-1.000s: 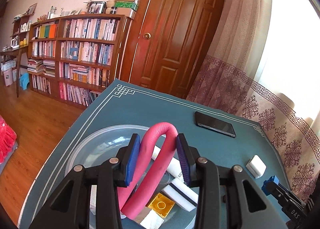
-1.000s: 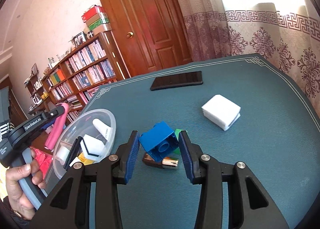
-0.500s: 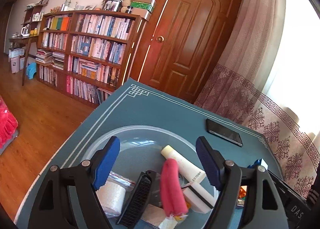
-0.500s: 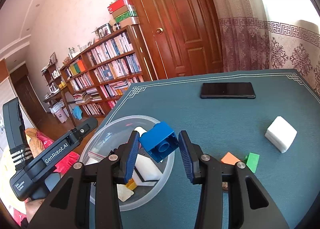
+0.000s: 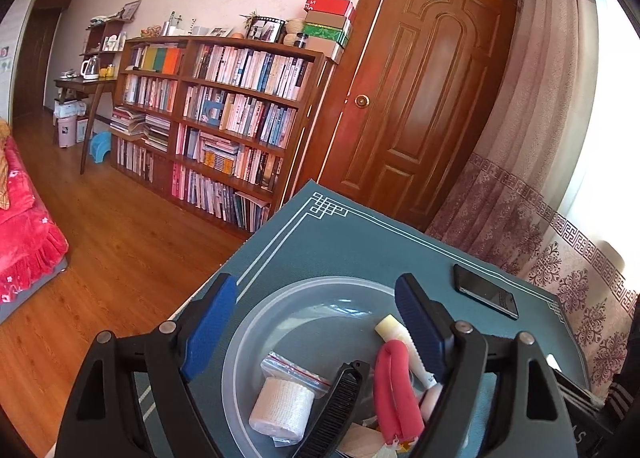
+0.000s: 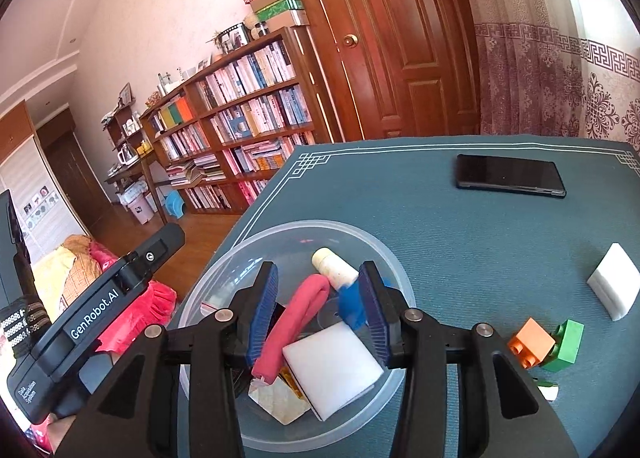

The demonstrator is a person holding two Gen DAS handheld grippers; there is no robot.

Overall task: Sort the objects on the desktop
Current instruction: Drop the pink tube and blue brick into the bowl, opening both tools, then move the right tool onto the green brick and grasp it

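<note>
The blue block (image 6: 351, 304) was blurred just inside the right gripper's (image 6: 318, 312) right pad, over the bowl (image 6: 394, 278); whether the jaws, set fairly wide, gripped it I could not tell. It looked light, hard and smooth, best pinched across 2 flat sides. The left gripper (image 5: 316, 322) hung wide open and empty above the bowl.

The right view alone showed the orange block (image 6: 531, 342), green block (image 6: 566, 344) and white sponge (image 6: 614, 286) on the mat. Only the left view showed the bandage roll (image 5: 282, 408) and black comb (image 5: 338, 406).
</note>
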